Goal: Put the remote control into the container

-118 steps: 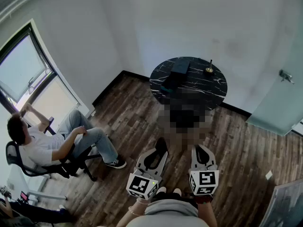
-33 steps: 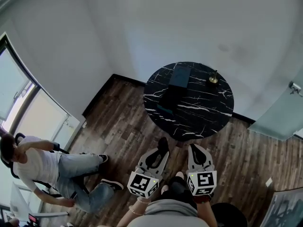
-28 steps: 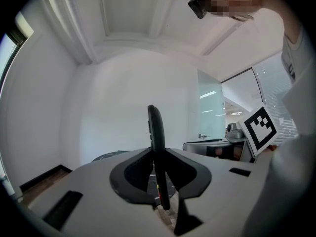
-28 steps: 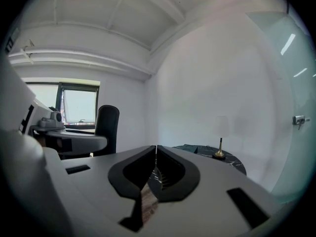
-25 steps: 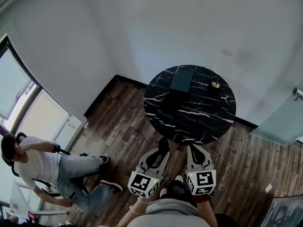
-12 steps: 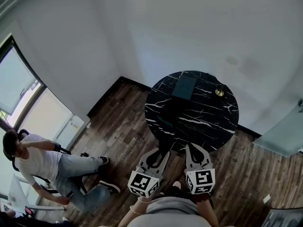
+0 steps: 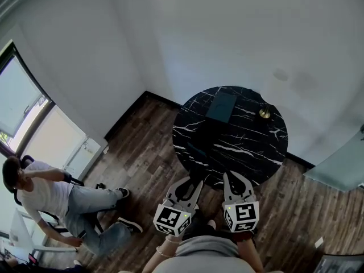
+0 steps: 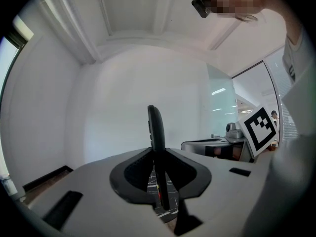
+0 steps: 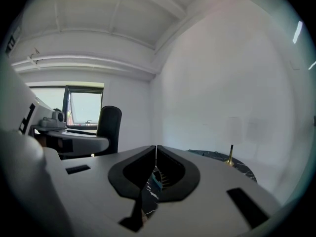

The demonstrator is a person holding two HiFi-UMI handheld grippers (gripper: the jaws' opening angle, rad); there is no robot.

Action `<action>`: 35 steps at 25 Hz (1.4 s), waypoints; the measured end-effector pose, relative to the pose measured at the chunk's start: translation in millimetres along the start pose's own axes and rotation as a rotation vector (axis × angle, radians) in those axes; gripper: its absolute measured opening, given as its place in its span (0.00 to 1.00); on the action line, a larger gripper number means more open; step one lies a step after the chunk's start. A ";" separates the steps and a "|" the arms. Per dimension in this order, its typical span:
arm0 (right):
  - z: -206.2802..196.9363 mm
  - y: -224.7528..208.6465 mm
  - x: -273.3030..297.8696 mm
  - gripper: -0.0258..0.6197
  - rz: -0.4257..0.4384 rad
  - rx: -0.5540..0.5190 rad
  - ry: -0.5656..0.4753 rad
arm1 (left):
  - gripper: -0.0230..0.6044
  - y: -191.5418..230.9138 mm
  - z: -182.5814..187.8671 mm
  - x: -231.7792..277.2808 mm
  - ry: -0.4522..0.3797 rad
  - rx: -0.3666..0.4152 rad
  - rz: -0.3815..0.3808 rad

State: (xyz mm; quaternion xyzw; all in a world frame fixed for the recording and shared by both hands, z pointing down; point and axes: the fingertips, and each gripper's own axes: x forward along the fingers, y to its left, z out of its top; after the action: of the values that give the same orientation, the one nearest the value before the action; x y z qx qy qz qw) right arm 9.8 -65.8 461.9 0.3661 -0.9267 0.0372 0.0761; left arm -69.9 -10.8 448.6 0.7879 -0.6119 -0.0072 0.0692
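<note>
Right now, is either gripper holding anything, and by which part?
Left gripper holds the remote control by its lower half; right gripper shut on nothing.

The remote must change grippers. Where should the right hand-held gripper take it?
By the free end of the remote, coming from beyond its tip, jaws across its flat faces, probably. The left hand-held gripper clamps its other end, and the free end sticks straight out past those jaws.

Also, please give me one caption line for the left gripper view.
Left gripper holds a dark remote control upright between its shut jaws, white wall ahead.
</note>
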 end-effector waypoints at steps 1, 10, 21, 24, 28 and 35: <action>0.6 -1.9 3.3 0.06 -0.003 0.001 0.002 | 0.16 2.0 0.7 4.1 0.002 0.000 -0.005; 12.4 -17.7 42.9 0.06 -0.051 0.000 -0.004 | 0.16 30.3 10.5 44.0 0.002 0.007 -0.066; 13.6 -40.6 94.7 0.06 -0.131 0.027 0.009 | 0.16 71.4 13.9 94.2 0.022 -0.003 -0.151; 14.8 -48.3 108.5 0.06 -0.165 0.034 0.004 | 0.16 80.6 17.1 107.3 0.017 -0.001 -0.187; 18.4 -51.5 126.7 0.06 -0.204 0.041 -0.003 | 0.16 98.7 16.6 119.8 0.027 0.001 -0.216; 12.5 -54.2 148.6 0.06 -0.247 0.052 0.015 | 0.16 125.8 9.6 136.4 0.052 -0.007 -0.244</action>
State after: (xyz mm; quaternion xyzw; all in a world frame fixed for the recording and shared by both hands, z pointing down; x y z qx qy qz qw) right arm -61.5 -206.9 475.3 0.4788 -0.8728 0.0544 0.0775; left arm -157.8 -173.9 463.9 0.8562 -0.5092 0.0028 0.0866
